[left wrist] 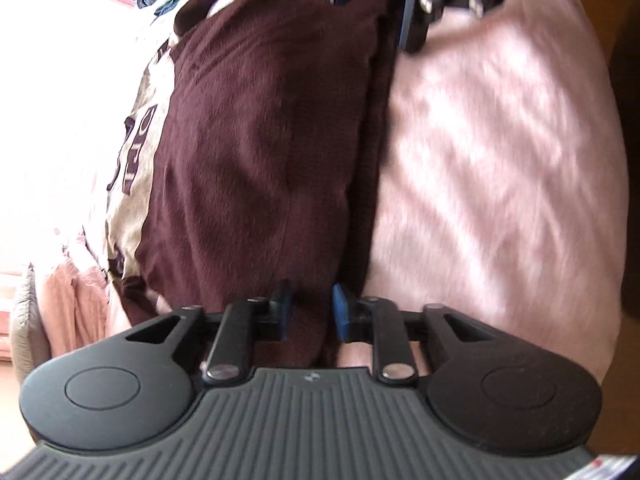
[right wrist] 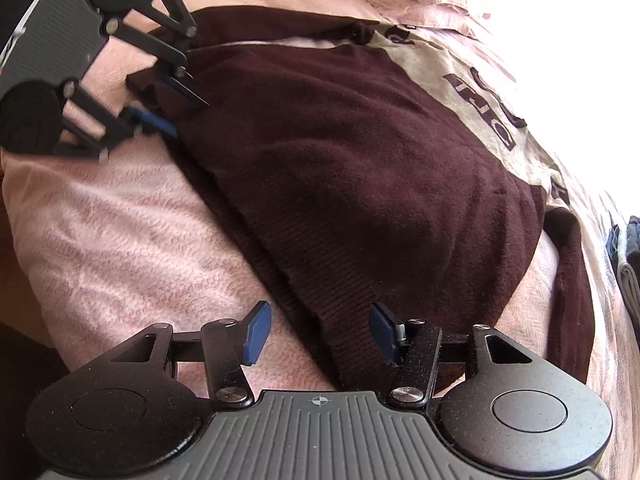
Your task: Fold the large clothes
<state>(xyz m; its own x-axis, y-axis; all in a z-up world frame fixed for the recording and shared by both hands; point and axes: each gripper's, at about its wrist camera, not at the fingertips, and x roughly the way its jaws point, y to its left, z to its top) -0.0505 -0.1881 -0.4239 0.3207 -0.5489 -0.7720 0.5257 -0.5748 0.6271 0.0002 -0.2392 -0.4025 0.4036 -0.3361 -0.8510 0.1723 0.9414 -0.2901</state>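
Two grippers are set along one edge of a maroon sweater (right wrist: pixel 360 152), which is laid part-folded on a pink blanket (right wrist: pixel 120 232). Left gripper (left wrist: pixel 311 312): narrowed onto a bunch of sweater fabric, apparently pinched. Right gripper (right wrist: pixel 320 332): spread wide, ribbed hem (right wrist: pixel 320 300) lying between the pads, not gripped. Sweater is judged soft, limp, fairly heavy; best taken at hem corners. Grey printed panel (right wrist: pixel 492 92) is cut off; lettering is unreadable. Far side is lost in glare.
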